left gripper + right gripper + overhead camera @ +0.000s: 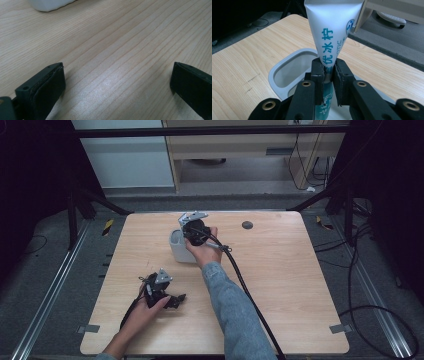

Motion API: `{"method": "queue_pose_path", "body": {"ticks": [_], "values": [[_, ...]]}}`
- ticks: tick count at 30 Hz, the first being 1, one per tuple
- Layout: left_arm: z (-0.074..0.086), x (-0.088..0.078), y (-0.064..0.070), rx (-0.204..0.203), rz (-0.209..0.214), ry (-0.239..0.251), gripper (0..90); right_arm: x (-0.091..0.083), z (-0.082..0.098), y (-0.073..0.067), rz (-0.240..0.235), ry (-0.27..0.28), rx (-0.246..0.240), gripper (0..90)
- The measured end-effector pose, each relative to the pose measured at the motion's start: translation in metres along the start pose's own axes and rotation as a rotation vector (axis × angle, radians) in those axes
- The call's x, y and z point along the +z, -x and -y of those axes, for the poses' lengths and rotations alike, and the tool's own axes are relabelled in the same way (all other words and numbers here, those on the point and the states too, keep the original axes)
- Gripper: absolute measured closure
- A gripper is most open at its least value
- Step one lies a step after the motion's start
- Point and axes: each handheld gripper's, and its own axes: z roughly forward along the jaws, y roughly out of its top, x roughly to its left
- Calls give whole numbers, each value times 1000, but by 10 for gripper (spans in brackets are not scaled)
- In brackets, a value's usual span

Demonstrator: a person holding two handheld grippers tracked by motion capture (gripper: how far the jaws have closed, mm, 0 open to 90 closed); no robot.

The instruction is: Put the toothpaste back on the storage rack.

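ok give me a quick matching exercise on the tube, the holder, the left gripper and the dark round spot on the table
Things:
1. white tube
2. pale grey holder
3. left gripper
4. dark round spot

States or places:
a. jaws wide apart over bare wood
b. far side of the table
c. clamped in the right gripper
d. open-topped, under the tube

Pairs: 1-c, 2-d, 3-a, 4-b

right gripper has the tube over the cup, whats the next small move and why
Probably lower the tube straight down into the cup. The right gripper is shut on it just above the cup's open mouth, so it looks lined up but not yet dropped in.
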Motion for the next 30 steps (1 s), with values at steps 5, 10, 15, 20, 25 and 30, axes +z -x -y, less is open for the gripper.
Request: {"method": "queue_pose_path", "body": {"ticks": [5,10,15,20,25,30], "values": [[0,0,0,0,0,0,0,2,-1,-1,-3,-2,4,786],[0,0,0,0,0,0,0,3,-2,-1,-4,-4,7,780],[0,0,0,0,0,0,0,2,-2,0,-6,-5,13,771],[0,0,0,0,0,0,0,0,-3,0,-9,-3,16,753],[0,0,0,0,0,0,0,-4,-2,1,-10,-2,20,741],[0,0,0,0,0,0,0,-11,-1,4,-4,0,24,717]]}}
